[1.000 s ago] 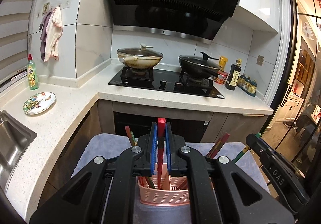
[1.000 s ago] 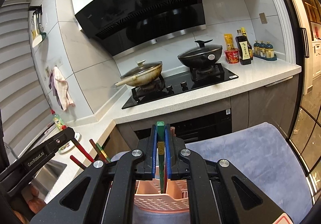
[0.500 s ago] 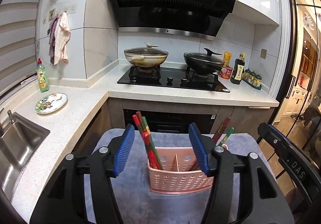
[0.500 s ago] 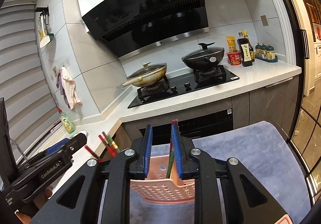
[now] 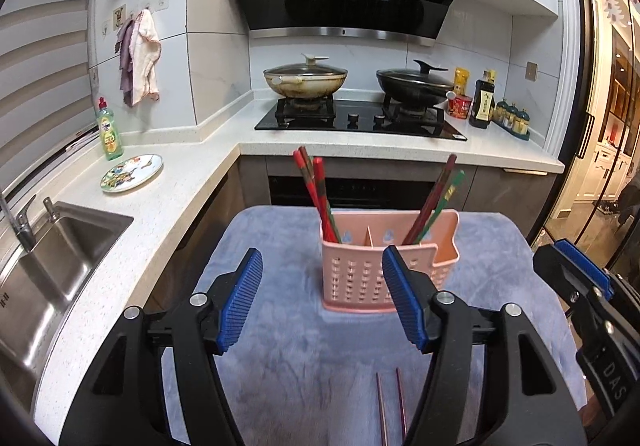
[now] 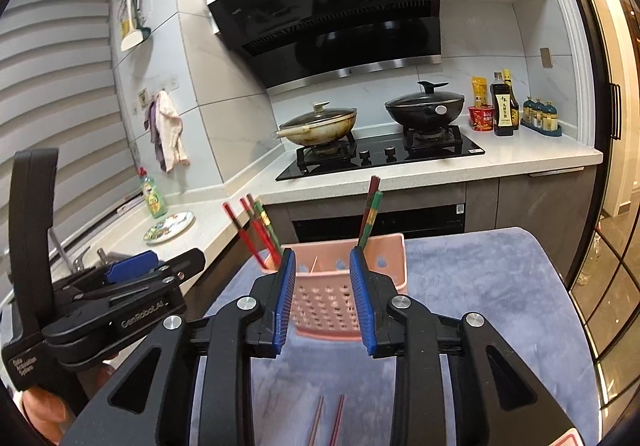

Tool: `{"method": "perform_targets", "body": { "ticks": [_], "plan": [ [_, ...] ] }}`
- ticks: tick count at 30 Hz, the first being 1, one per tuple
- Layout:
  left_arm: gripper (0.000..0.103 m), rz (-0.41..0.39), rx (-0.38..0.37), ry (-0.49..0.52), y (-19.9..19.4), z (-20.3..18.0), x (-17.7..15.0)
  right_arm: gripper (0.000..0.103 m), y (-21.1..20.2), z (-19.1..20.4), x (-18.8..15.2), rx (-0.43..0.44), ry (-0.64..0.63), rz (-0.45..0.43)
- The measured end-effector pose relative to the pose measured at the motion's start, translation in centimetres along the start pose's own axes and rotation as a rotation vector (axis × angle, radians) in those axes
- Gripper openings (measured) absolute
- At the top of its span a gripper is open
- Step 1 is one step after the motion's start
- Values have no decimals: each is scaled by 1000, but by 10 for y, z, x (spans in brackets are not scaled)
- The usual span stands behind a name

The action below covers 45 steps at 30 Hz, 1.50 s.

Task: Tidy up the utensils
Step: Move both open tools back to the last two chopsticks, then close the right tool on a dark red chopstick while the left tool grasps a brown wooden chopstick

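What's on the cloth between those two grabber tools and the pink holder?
Only bare blue-grey cloth lies ahead of the left gripper, up to the pink utensil holder, in the left wrist view; two loose chopsticks lie nearer the camera.

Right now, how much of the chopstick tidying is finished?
Mostly done, it seems. Red and green chopsticks stand in the left compartment of the pink perforated plastic holder, and more lean in the right one. Nothing is in hand: the left gripper and right gripper have just been opening, with nothing between their jaws. Left over: two dark red chopsticks lying on the blue-grey cloth.
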<state>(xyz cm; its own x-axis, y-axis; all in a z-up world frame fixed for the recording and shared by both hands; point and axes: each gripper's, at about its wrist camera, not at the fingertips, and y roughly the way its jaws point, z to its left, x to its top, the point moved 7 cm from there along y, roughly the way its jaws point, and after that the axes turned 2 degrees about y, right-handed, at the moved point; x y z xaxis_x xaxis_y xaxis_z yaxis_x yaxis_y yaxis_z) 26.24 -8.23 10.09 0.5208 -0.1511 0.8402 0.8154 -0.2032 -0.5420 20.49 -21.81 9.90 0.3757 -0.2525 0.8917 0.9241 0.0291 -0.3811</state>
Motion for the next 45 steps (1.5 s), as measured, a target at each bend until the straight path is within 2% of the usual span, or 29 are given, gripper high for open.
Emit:
{"method": "perform_targets", "body": {
  "ticks": [7, 23, 34, 40, 45],
  "plan": [
    [59, 27, 15, 10, -18, 2, -28, 28, -25, 9, -37, -25, -51, 41],
    [60, 126, 7, 4, -26, 2, -106, 28, -45, -1, -127, -51, -36, 183],
    [61, 258, 11, -19, -13, 13, -179, 28, -45, -10, -212, -73, -3, 344],
    [62, 323, 6, -11, -10, 10, -211, 28, -45, -6, -245, -71, -5, 405],
    [68, 351, 0, -3, -11, 5, -227, 28, -40, -1, -263, -68, -13, 442]
  ]
}}
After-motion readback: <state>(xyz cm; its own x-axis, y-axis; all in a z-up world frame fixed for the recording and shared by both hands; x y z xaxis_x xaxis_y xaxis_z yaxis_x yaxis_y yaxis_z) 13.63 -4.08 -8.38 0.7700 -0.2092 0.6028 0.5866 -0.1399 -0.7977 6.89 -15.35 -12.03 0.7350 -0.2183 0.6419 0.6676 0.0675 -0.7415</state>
